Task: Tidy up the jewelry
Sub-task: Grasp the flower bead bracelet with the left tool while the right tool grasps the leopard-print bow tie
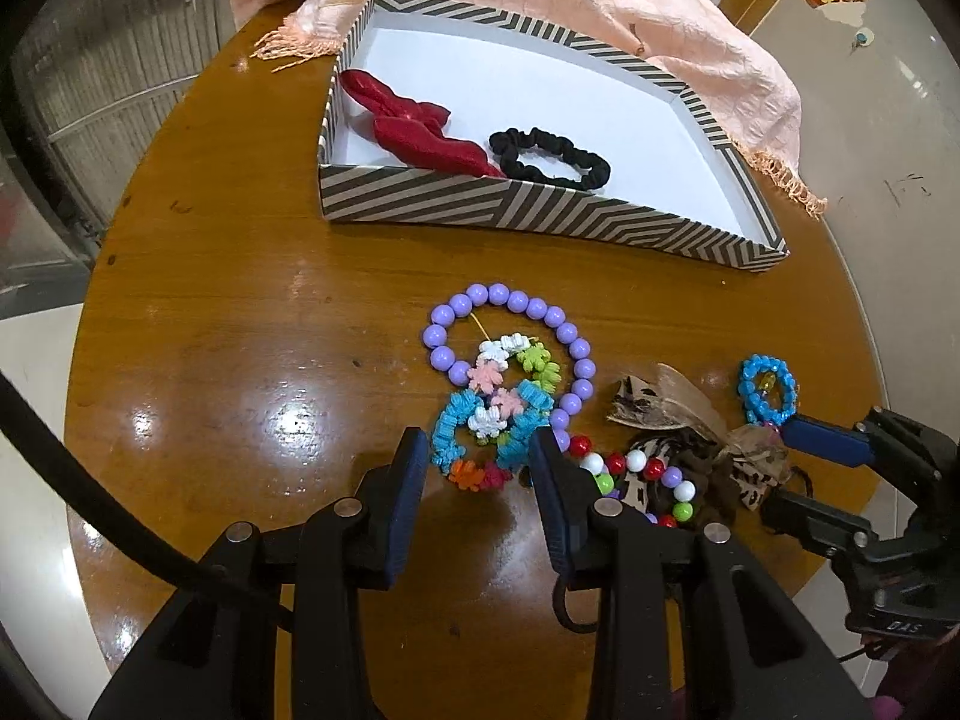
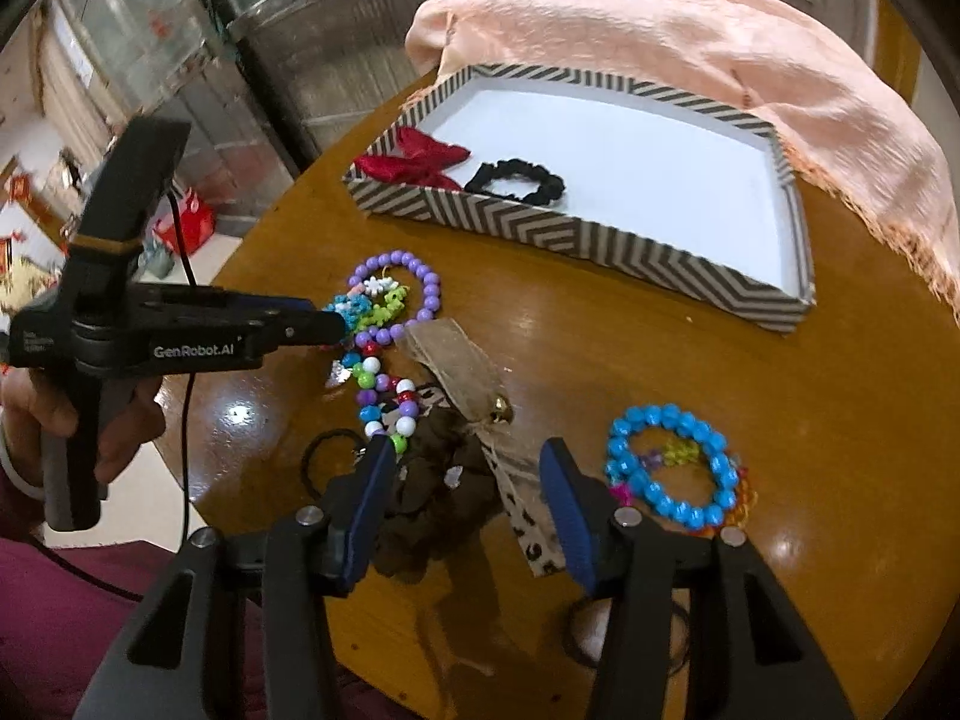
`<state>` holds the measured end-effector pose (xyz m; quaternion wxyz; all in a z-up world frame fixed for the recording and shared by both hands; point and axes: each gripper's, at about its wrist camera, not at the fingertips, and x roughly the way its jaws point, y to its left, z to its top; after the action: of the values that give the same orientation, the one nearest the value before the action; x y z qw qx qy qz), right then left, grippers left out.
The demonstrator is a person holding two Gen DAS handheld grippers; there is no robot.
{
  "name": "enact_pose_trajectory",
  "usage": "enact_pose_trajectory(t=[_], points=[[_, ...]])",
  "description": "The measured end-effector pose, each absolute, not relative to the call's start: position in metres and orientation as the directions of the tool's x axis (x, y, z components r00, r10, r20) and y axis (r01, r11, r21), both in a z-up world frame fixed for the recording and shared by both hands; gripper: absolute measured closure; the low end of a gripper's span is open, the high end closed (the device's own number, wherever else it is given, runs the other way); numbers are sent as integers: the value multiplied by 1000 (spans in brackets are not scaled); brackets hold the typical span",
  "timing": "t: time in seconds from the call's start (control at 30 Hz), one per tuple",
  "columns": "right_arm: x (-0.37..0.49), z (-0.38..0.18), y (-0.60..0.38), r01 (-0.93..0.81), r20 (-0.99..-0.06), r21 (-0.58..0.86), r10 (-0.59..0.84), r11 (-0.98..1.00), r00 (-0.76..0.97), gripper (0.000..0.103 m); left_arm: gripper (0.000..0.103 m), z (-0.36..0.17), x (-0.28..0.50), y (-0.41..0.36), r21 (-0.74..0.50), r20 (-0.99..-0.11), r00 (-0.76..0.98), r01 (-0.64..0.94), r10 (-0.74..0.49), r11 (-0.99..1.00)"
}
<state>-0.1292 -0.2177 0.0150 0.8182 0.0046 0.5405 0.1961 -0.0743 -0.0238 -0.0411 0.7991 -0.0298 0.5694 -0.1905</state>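
On the left, the left gripper [image 1: 480,450] sits low over the round brown worktop [image 1: 240,324]. Its jaws are wide open and hold nothing. The fuzzy flower bracelet [image 1: 492,414] lies between the tips. A purple bead bracelet [image 1: 510,342] loops around part of it. Just to the right is a string of mixed beads [image 1: 648,474], then a brown spotted bow [image 1: 690,438]. The right gripper [image 2: 462,474] has its jaws wide open too, one on each side of the brown bow [image 2: 456,468], and grips nothing. Farther right a blue bead bracelet [image 2: 672,468] lies flat, close to the right jaw. Behind all this stands a striped box [image 1: 540,204]. Inside it, at the left end, are a red bow [image 1: 414,126] and a black hair tie [image 1: 549,156], just beside each other. A peach scarf [image 1: 600,0] is draped behind the box.
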Motion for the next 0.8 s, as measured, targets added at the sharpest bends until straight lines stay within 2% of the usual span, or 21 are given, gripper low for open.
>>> enact_pose_trajectory(t=[0.23, 0.3, 0.37, 0.43, 0.8], points=[[-118, -6, -220, -316, -905, 216, 311, 924, 290, 52, 74, -45, -71, -29, -250, -907, 266, 287, -328, 925], [-117, -12, -222, -308, -907, 229, 317, 923, 277, 55, 76, -45, -71, -31, -242, -906, 271, 297, -324, 924], [-116, -17, -223, -296, -903, 256, 337, 920, 265, 80, 87, -44, -71, -32, -248, -904, 270, 306, -333, 919], [-117, -17, -228, -275, -891, 299, 370, 914, 264, 86, 96, -41, -73, -33, -247, -900, 275, 320, -339, 915], [-117, 18, -253, -227, -810, 436, 490, 871, 323, 88, 98, 6, -75, -29, -261, -852, 343, 376, -395, 889]])
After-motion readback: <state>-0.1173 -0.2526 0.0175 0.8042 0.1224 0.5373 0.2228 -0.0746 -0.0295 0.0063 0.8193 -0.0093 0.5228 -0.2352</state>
